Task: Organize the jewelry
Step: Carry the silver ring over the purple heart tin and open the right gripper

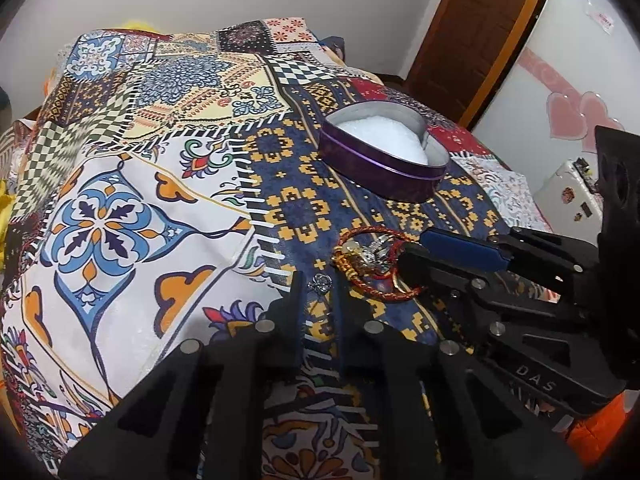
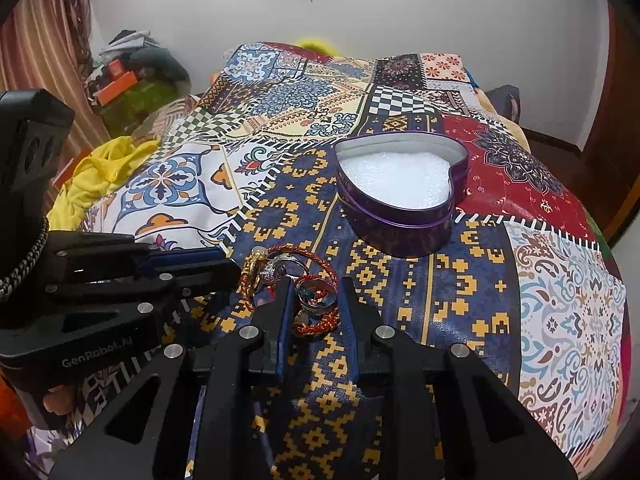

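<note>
1. Here, through the left wrist camera, I see my left hand-held gripper (image 1: pixel 316 280) released, its jaws parted low over the quilt (image 1: pixel 120 184) on the bed.
2. A small silver charm (image 1: pixel 320 283) lies on the quilt between those jaws; I cannot tell whether either finger touches it.
3. The jewelry pile (image 1: pixel 372 264) sits just beside it at 2 o'clock: a red cord bracelet (image 1: pixel 370 236), gold pieces and silver rings tangled together.
4. The right hand-held gripper (image 1: pixel 412 256) comes in from 3 o'clock in that view, its tips at the edge of the pile.
5. Through the right wrist camera, my right hand-held gripper (image 2: pixel 316 292) is also released, jaws spread around the near part of the pile (image 2: pixel 292 284), with a silver ring (image 2: pixel 316 296) and red cord between them.
6. The left hand-held gripper (image 2: pixel 224 266) shows at 9 o'clock, tips near the pile's gold end.
7. The heart tin (image 2: pixel 400 216) stands open beyond the pile at 12 o'clock, apart from it, with white padding (image 2: pixel 396 180) inside.
8. A yellow cloth (image 2: pixel 92 176) lies at the bed's edge at 10 o'clock.
</note>
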Available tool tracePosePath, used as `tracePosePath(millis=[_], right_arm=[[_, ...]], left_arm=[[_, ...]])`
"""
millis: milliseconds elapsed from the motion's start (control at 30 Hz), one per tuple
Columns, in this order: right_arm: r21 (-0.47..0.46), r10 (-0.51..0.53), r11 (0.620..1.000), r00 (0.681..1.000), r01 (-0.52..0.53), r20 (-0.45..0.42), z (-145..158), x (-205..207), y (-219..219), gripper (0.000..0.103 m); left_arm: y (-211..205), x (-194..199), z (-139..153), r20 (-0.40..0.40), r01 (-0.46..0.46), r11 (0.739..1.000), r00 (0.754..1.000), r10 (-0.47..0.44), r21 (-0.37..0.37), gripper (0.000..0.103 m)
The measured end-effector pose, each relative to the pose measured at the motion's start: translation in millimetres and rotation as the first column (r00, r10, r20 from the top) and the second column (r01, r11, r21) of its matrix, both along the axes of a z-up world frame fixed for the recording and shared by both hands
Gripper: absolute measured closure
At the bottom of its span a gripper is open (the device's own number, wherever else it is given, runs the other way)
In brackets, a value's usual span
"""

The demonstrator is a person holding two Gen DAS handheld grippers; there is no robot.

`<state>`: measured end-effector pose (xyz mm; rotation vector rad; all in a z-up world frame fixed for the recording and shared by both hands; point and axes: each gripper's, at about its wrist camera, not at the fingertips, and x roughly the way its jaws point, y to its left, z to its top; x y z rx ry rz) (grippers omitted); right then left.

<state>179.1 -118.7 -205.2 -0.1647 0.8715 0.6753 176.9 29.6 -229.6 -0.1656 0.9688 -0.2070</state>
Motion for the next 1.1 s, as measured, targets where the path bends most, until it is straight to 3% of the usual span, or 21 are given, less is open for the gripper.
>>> tracePosePath(millis=[133, 467, 1100], right_arm=[[0.004, 0.003, 1.0, 1.0, -0.003, 0.0, 1.5, -1.1, -1.0, 0.084], [0.037, -0.025, 0.999, 0.999, 0.023, 0.041, 24.2, -6.0, -11.2, 0.084], [0.125, -0.123, 0.987, 0.977, 0.102, 0.172, 79.6, 2.9, -42.0, 0.084]], left_arm=[[-1.9, -2.5, 2.5, 0.015, 0.004, 1.0, 1.0, -0.004, 0.014, 0.1], [-1.4, -11.2, 23.8, 0.06, -0.015, 1.0, 0.998, 0.013, 0.025, 0.101], [-9.3, -5.1, 104.4, 0.236, -0.037, 0.999, 0.971, 0.03, 0.026, 0.101]])
